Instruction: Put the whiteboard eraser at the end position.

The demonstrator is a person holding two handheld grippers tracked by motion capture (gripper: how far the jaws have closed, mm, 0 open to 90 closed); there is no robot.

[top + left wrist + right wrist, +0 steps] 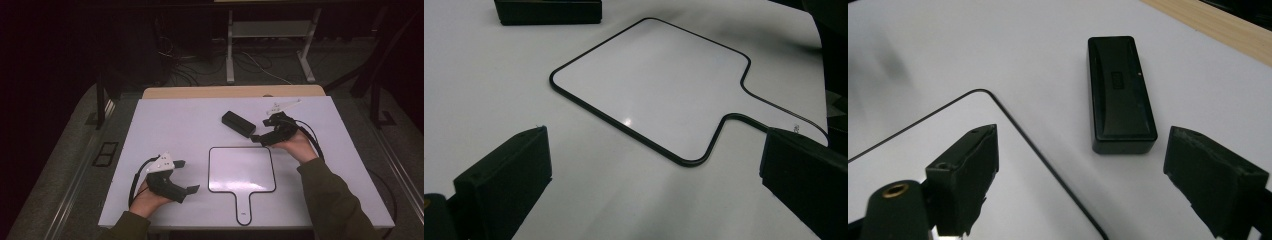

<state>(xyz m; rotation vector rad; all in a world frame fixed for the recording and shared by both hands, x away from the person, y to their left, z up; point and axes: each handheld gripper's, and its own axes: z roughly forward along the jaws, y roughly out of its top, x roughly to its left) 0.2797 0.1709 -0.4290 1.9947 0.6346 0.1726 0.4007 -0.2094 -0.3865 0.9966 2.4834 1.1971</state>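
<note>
- We see our right gripper (261, 136) with its jaws standing apart and nothing between them, held just above the table (170, 125).
- Just ahead of its jaws lies the black block (1120, 92), flat on the table and not touching either jaw.
- Below and beside its left jaw in the right gripper view sits a corner of the whiteboard paddle (242, 170), near the block but apart from it.
- Our left gripper (183, 176) rests well apart on the other side of the paddle, jaws wide and empty.
- In the left gripper view the paddle (654, 85) lies ahead between the jaws, its handle toward the right-hand jaw.
</note>
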